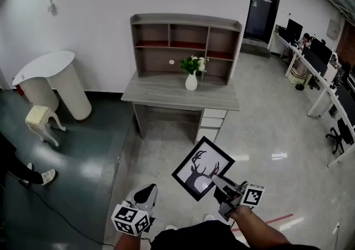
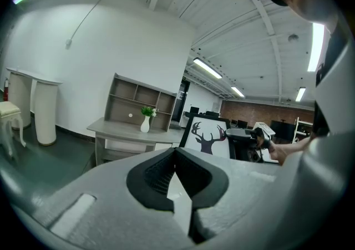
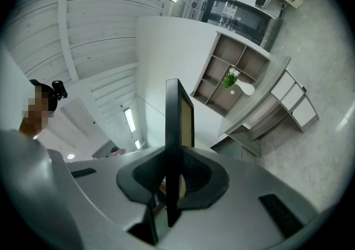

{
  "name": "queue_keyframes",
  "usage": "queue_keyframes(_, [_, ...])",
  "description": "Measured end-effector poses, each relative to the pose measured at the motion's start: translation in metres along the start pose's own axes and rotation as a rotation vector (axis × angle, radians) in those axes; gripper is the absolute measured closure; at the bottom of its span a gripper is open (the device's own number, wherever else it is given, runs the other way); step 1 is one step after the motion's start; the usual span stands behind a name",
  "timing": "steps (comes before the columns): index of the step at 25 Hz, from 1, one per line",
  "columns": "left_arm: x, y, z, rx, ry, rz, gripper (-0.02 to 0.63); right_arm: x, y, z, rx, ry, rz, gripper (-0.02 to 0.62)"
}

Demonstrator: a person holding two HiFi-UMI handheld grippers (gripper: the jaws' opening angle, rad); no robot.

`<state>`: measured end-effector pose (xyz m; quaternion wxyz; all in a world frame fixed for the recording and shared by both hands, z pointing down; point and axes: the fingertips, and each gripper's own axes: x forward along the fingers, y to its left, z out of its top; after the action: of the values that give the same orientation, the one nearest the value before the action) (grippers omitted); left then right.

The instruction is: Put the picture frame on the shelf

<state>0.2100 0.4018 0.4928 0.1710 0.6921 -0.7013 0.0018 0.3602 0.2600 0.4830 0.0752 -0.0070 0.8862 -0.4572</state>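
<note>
A black picture frame (image 1: 202,170) with a deer silhouette hangs in the air at bottom centre of the head view, tilted like a diamond. My right gripper (image 1: 217,180) is shut on its lower right edge. In the right gripper view the frame (image 3: 177,127) stands edge-on between the jaws. My left gripper (image 1: 147,193) is lower left, jaws closed with nothing in them; its own view shows the frame (image 2: 208,138) off to the right. The grey shelf unit (image 1: 186,44) stands on a desk (image 1: 180,96) against the far wall, well ahead of both grippers.
A white vase with green flowers (image 1: 192,72) stands on the desk in front of the shelf. A round white counter (image 1: 52,80) and a cream stool (image 1: 41,121) are left. Office desks with chairs (image 1: 324,85) line the right side. A person's foot (image 1: 47,175) shows at far left.
</note>
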Motion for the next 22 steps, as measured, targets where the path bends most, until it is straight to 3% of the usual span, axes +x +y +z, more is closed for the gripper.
queue_keyframes(12, [-0.005, 0.035, -0.004, -0.024, -0.002, -0.001, 0.597, 0.024, -0.005, -0.003, -0.039, 0.013, -0.053, 0.525])
queue_keyframes(22, [0.043, 0.071, 0.01, -0.032, 0.023, 0.039, 0.597, 0.079, -0.052, 0.036, 0.006, 0.008, -0.01, 0.525])
